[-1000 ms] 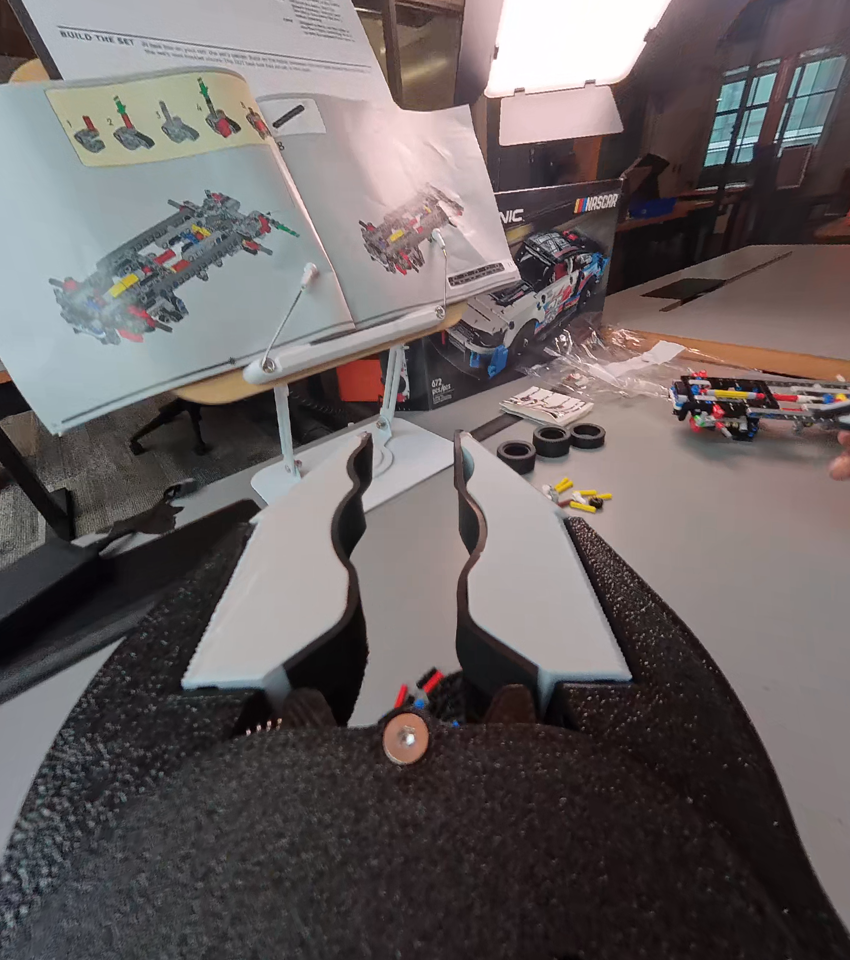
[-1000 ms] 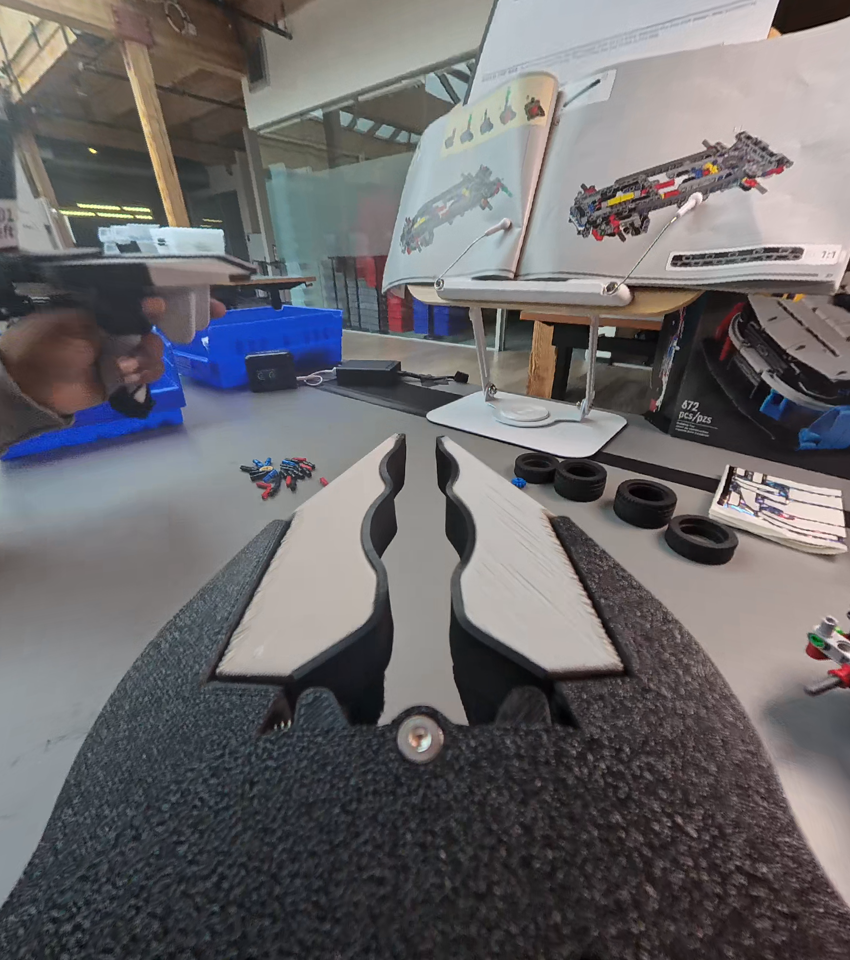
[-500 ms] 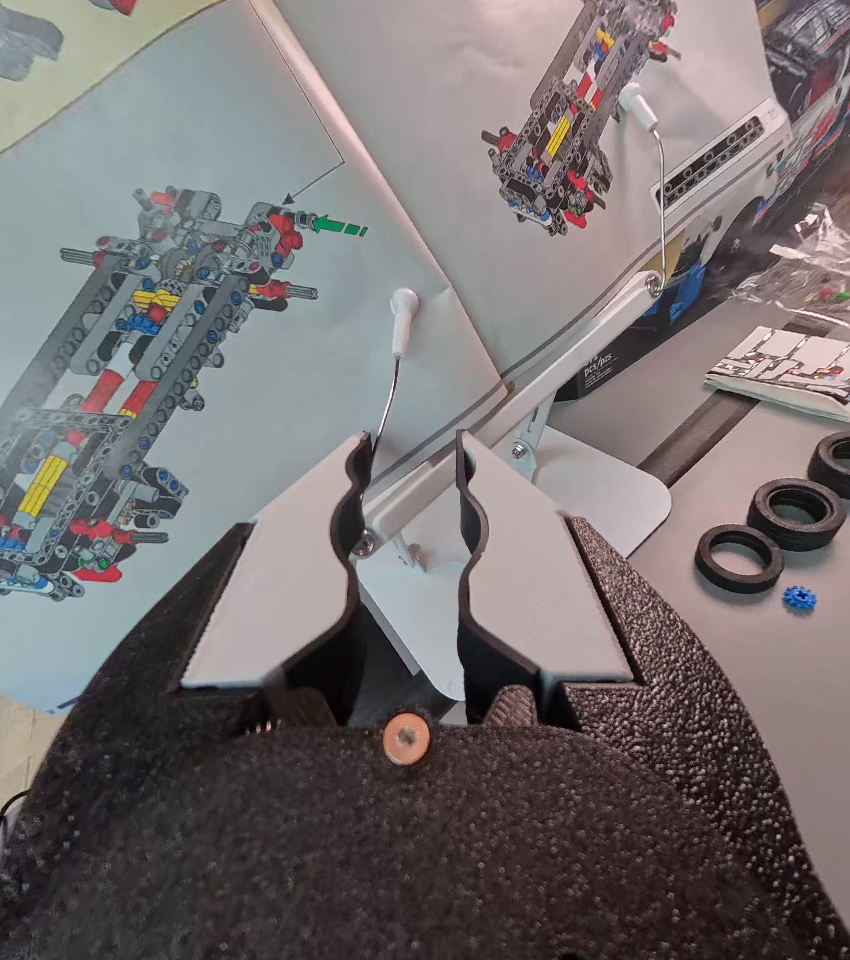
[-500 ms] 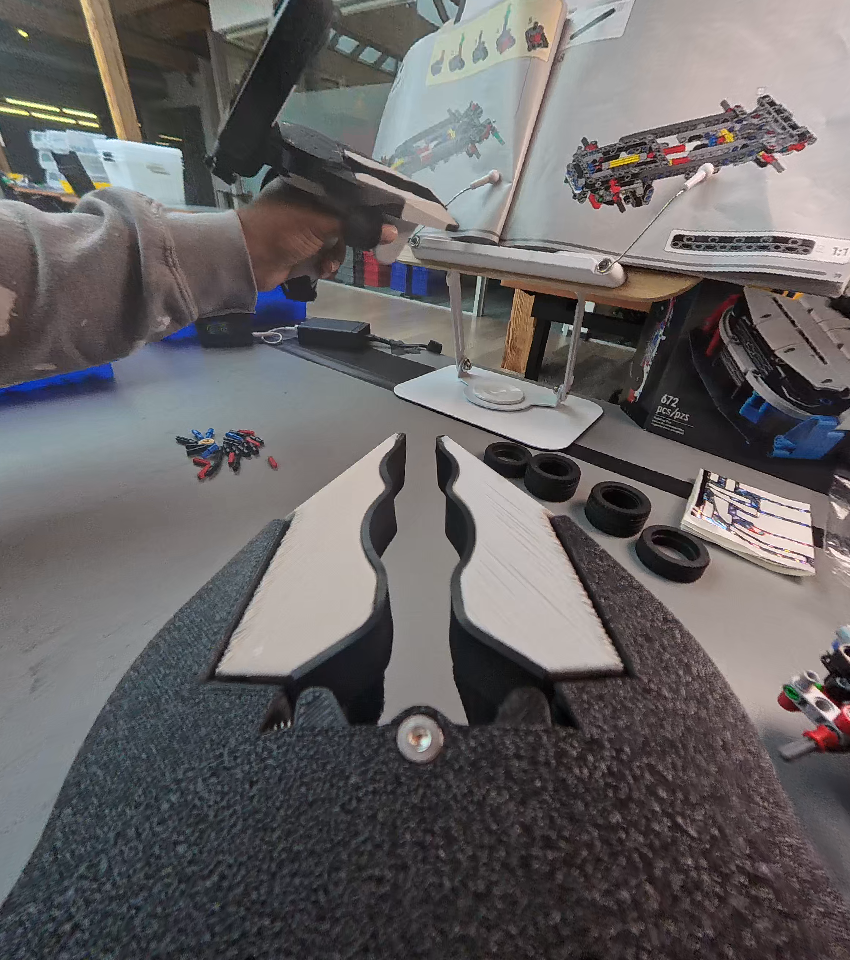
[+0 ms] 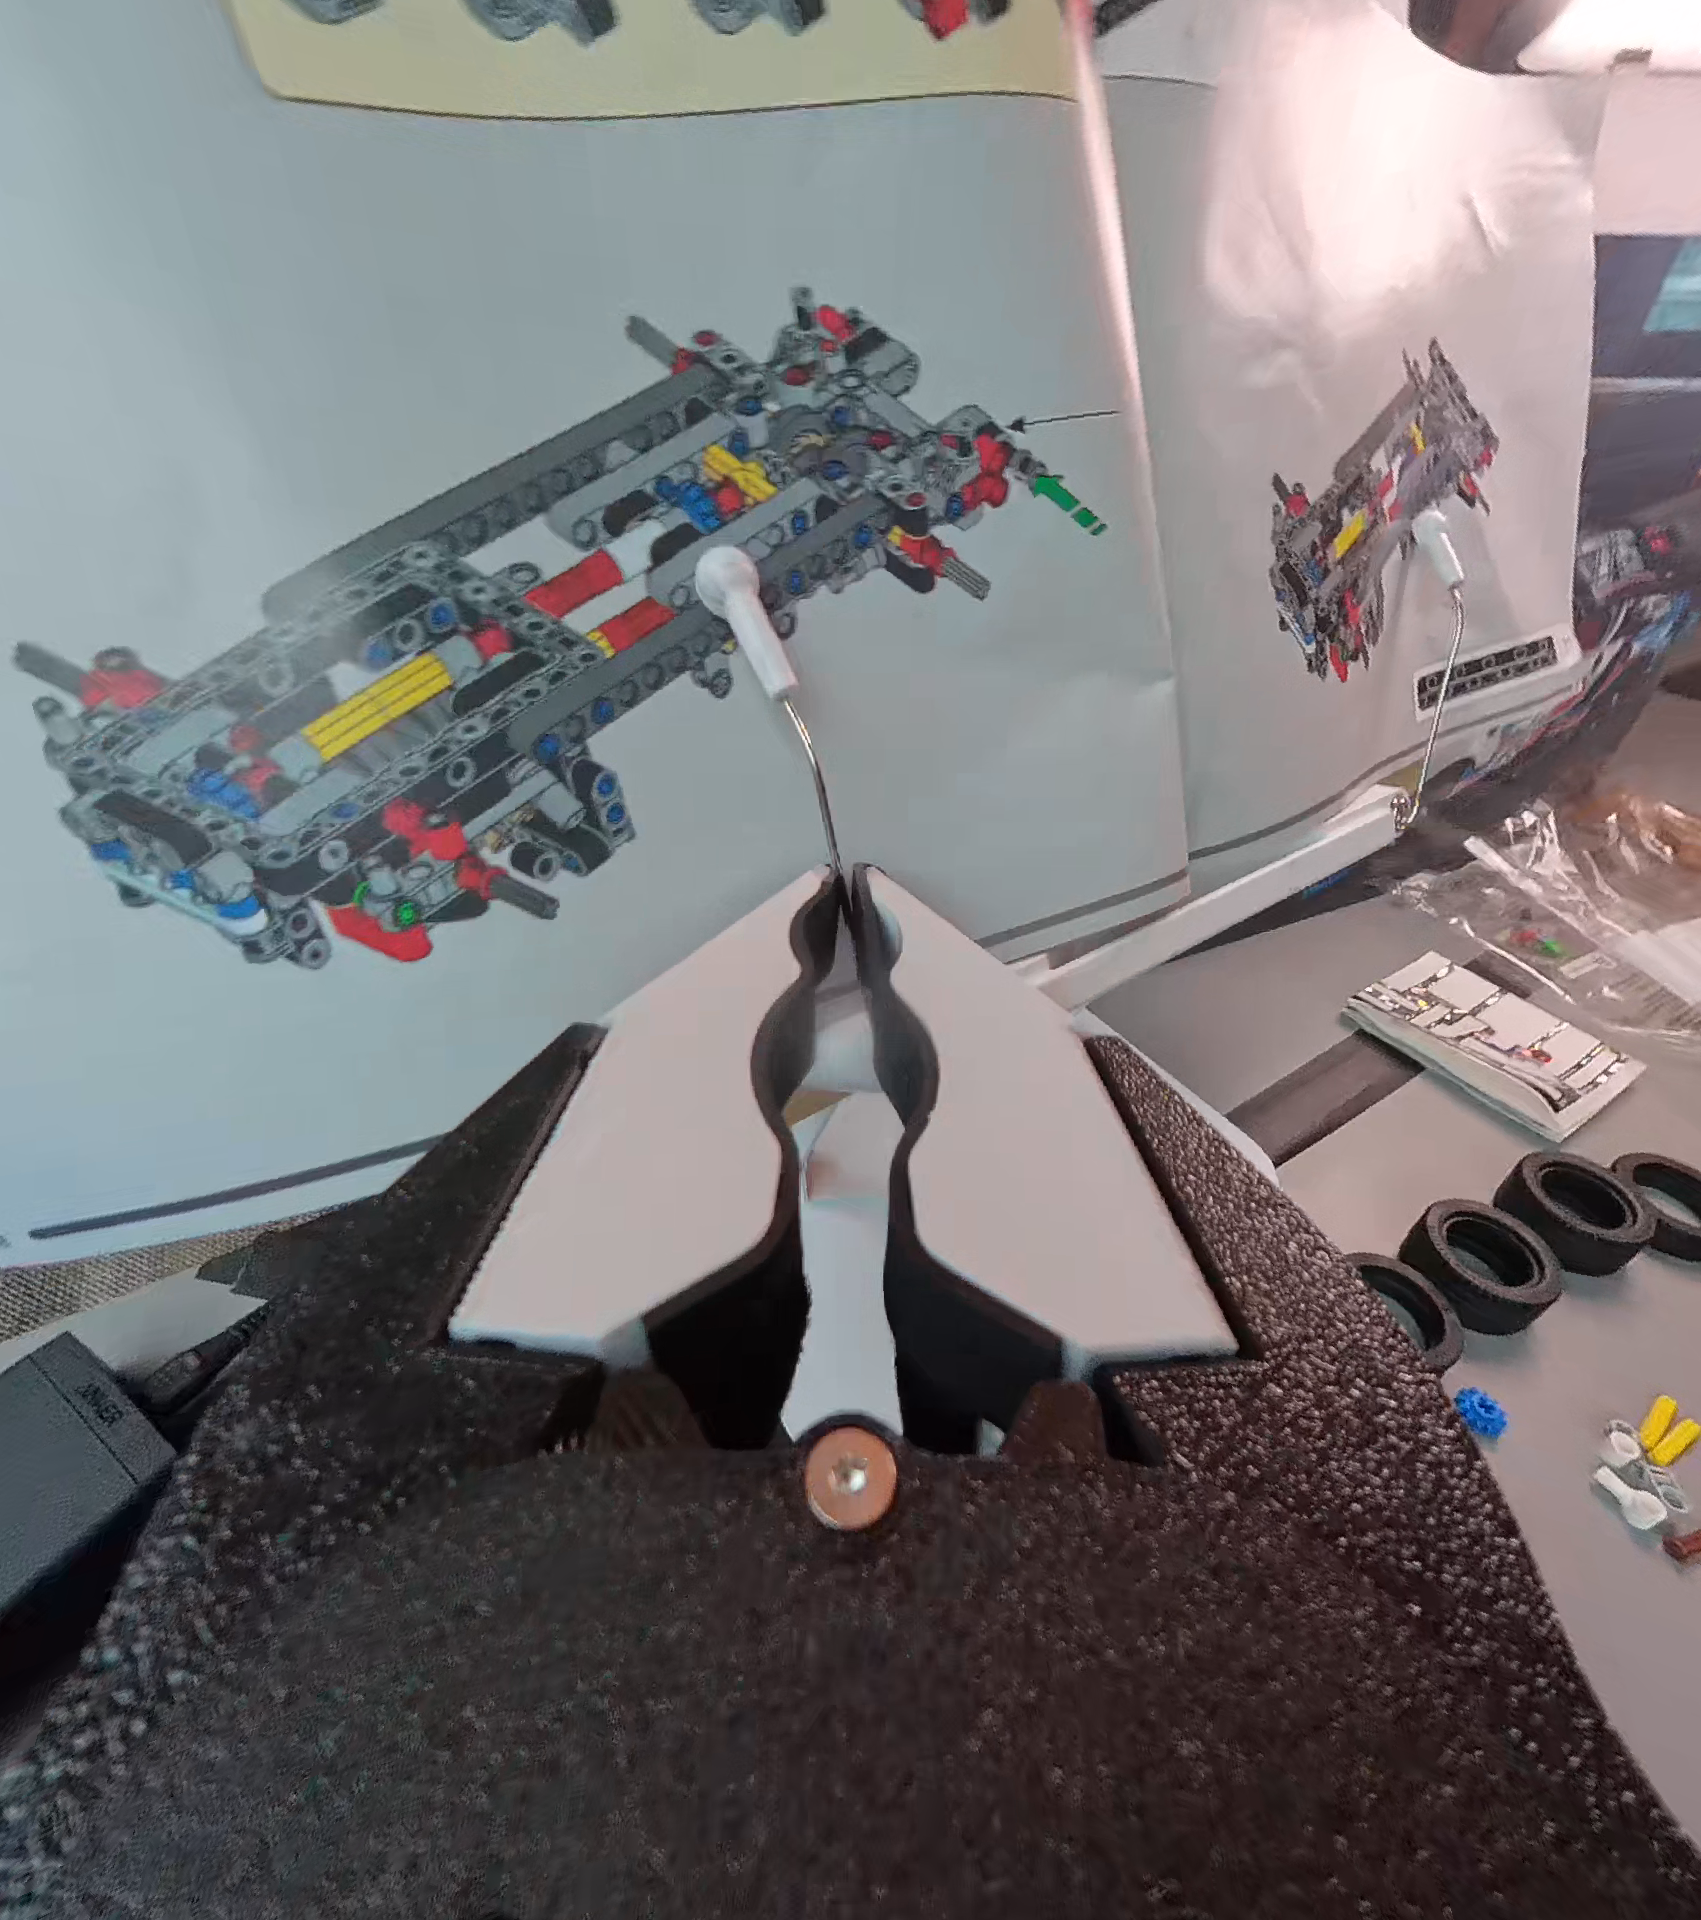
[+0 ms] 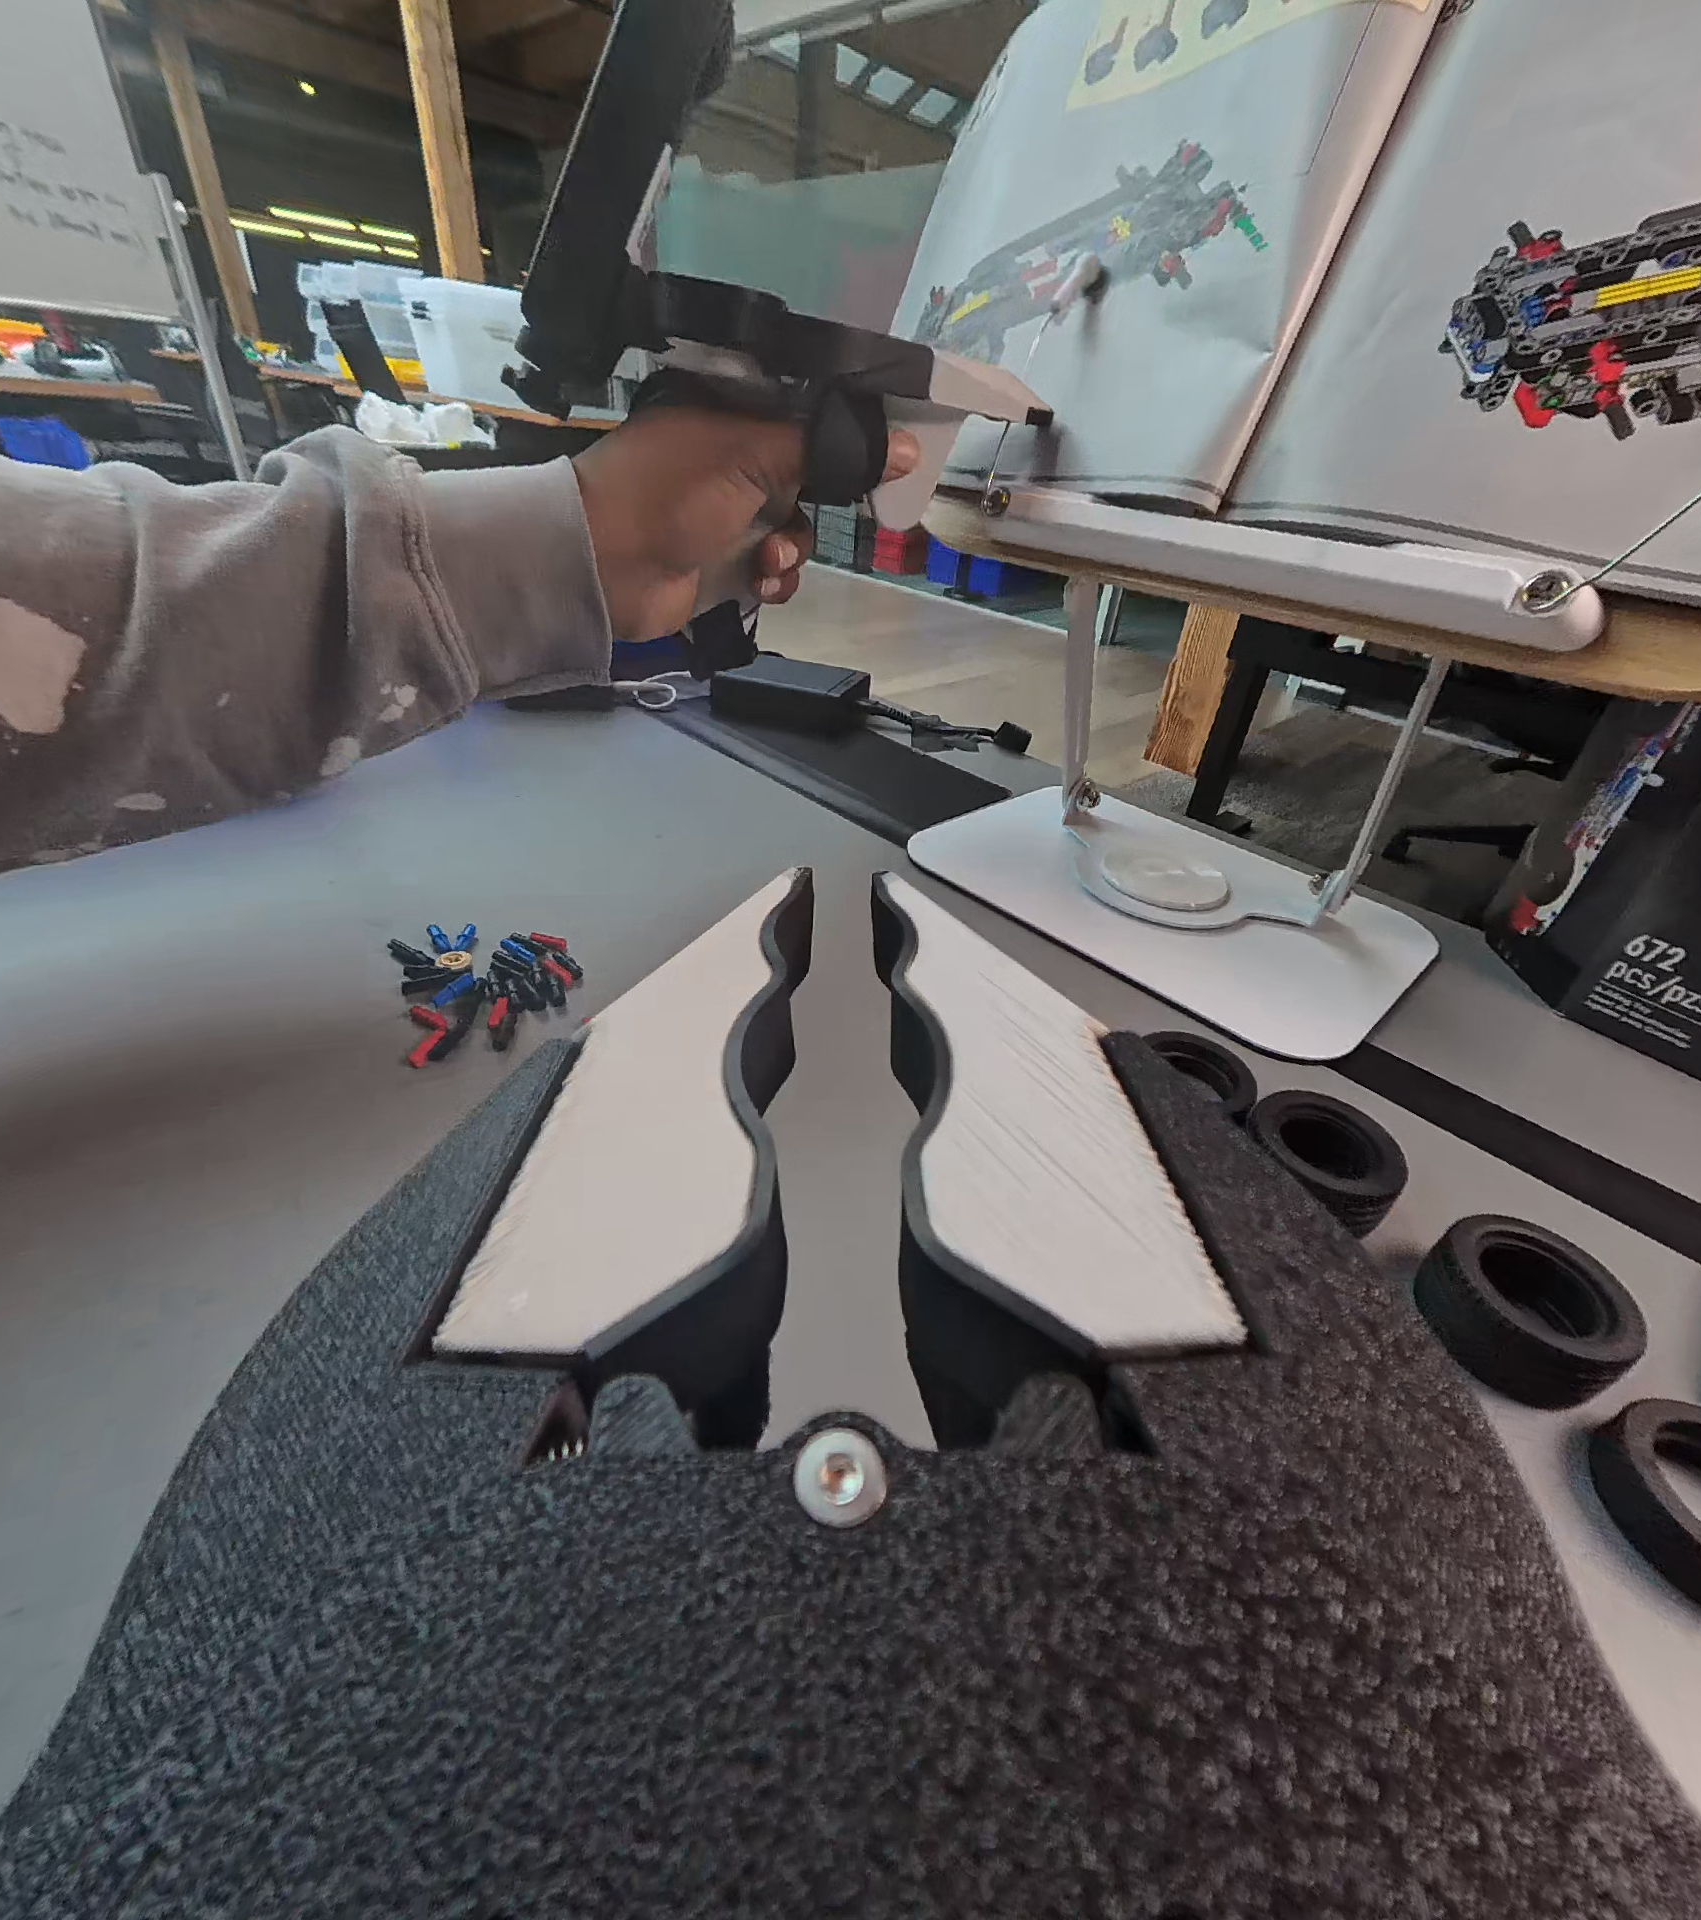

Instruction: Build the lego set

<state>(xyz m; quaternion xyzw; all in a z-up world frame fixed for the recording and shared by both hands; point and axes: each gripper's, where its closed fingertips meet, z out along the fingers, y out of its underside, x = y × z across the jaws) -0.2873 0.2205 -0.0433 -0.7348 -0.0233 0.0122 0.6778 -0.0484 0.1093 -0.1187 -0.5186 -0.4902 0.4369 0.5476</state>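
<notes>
- I see the instruction booklet (image 5: 534,416) lying open on the white book stand (image 6: 1178,914), which stands toward the far side of the grey worktop (image 6: 150,1091).
- My left gripper (image 5: 844,883) is pinched on the thin wire of the stand's left page-holder arm (image 5: 810,748); the arm's white tip presses on the left page.
- From the right wrist view I see that same gripper (image 6: 1017,410) held up at the booklet's lower edge by a hand (image 6: 700,520) in a grey sleeve.
- My right gripper (image 6: 841,883) hangs over the worktop's middle, fingers parted a little and holding nothing.
- A small heap of black, blue and red pins (image 6: 487,982) lies left of it.
- Black tyres (image 5: 1573,1216) sit in a row right of the stand base, with yellow and white pieces (image 5: 1698,1486) nearer me.
- The sticker sheet (image 5: 1490,1039) and the set's box (image 6: 1677,914) are toward the right edge.
</notes>
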